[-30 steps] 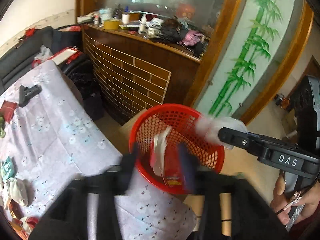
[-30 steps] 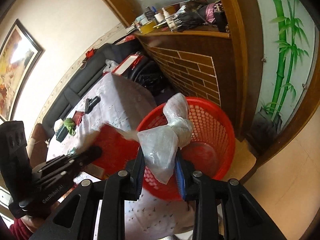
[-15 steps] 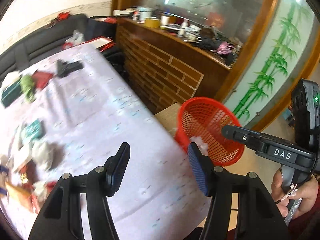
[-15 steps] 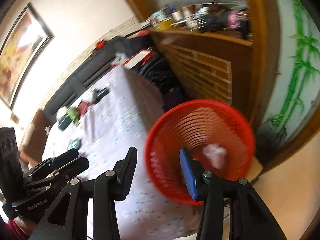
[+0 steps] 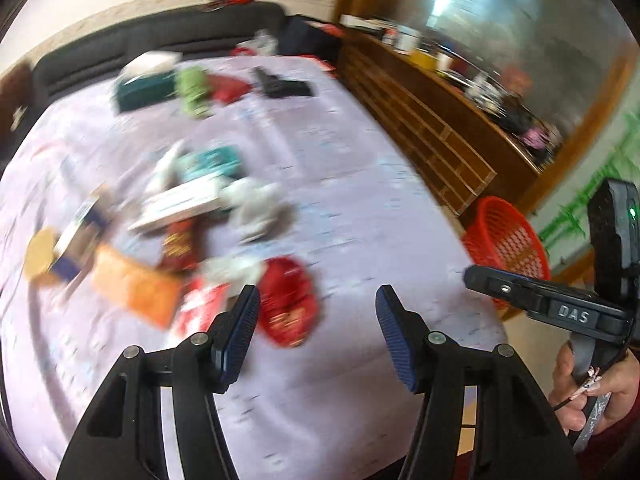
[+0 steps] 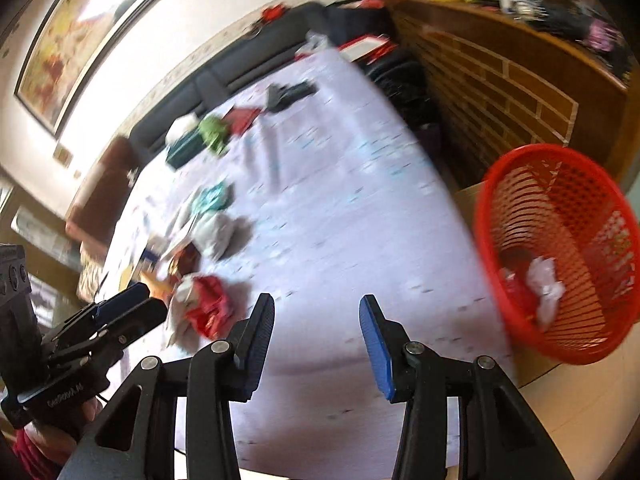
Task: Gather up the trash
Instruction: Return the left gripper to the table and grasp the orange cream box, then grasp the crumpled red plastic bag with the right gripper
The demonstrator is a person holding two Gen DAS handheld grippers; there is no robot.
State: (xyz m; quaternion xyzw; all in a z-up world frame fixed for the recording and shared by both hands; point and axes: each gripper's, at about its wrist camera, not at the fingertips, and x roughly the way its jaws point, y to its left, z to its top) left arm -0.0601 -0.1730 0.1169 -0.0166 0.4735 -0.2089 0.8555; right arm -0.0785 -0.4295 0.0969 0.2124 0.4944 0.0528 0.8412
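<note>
Both tongs released, nothing between them: left tongs [image 5: 318, 316], right tongs [image 6: 316, 320]; trash pile [image 5: 180, 240] sits on the desk [image 5: 360, 184]; red basket [image 6: 560, 256] beside it holds scraps.

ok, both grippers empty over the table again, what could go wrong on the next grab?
1. The trash lies in an overlapping pile; the left gripper aiming at the red wrapper may drag neighbouring pieces along or drop some.
2. The red basket stands off the table's edge, so a loosely held scrap could fall on the floor on the way.
3. The right gripper is close beside the left; they may collide.
</note>
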